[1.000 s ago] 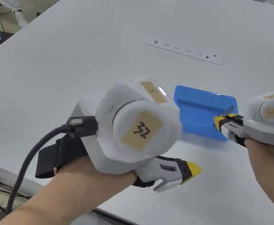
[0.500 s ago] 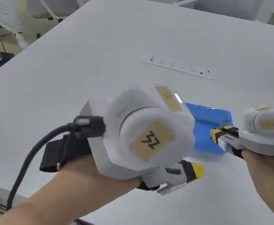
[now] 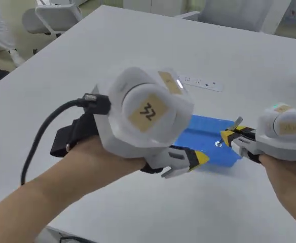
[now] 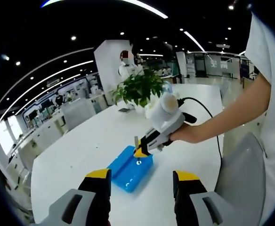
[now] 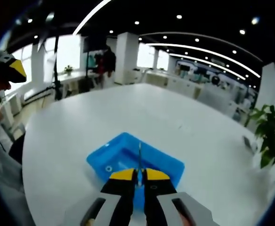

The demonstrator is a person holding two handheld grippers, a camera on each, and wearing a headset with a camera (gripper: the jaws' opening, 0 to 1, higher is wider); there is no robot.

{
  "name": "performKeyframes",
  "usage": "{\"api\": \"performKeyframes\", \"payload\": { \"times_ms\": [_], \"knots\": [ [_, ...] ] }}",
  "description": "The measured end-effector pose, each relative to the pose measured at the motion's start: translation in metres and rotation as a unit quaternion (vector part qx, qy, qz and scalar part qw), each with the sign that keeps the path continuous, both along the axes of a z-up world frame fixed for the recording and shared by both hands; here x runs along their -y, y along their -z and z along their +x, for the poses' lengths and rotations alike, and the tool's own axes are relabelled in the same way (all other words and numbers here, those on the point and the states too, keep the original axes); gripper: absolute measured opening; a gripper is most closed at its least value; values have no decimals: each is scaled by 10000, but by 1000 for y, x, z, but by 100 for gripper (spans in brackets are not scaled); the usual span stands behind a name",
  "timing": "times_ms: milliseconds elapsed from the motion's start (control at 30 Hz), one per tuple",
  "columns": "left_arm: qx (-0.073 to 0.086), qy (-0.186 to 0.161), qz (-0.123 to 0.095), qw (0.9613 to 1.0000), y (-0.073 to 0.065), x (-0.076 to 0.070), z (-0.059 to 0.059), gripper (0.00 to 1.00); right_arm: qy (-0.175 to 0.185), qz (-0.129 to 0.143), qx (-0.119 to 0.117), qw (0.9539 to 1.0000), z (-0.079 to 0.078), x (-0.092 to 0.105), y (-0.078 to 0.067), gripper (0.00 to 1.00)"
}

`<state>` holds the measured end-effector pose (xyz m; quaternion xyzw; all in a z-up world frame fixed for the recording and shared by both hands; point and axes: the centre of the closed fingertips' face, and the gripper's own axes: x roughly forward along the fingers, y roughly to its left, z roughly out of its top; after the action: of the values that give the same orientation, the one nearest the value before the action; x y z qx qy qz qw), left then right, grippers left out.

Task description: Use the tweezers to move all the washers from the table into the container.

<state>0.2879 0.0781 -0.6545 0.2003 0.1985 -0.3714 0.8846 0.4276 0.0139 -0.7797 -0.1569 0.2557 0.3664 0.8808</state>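
Right gripper view: right gripper [image 5: 138,175] clenched on the tweezers [image 5: 139,155], whose tips are over the blue container [image 5: 97,162].
Washer: one washer [image 5: 109,168] lies inside the container, at eight o'clock from the tips.
Left gripper: left gripper [image 4: 142,175] released and holding nothing, with the container at twelve o'clock.
Tip load: cannot tell.
Doing it well: probably a drop-off, so lower the tips inside the rim before easing the squeeze.

My left gripper [image 3: 191,163] is a rounded white housing with a tan label [image 3: 149,112], black cable [image 3: 49,121] and black strap [image 3: 67,143]. My right gripper [image 3: 228,136] is white too, yellow-tipped. My sleeve [image 4: 264,66] is white.
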Motion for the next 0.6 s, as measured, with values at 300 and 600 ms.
{"api": "performKeyframes", "payload": {
  "times_ms": [300, 600],
  "knots": [
    [-5, -69, 27, 10000, -1, -7, 2, 52, 98, 48, -354, 9993, 2, 2, 23, 3],
    [40, -73, 70, 9999, -2, -7, 6, 51, 115, 18, -484, 9988, 2, -1, 35, 3]
  ]
}}
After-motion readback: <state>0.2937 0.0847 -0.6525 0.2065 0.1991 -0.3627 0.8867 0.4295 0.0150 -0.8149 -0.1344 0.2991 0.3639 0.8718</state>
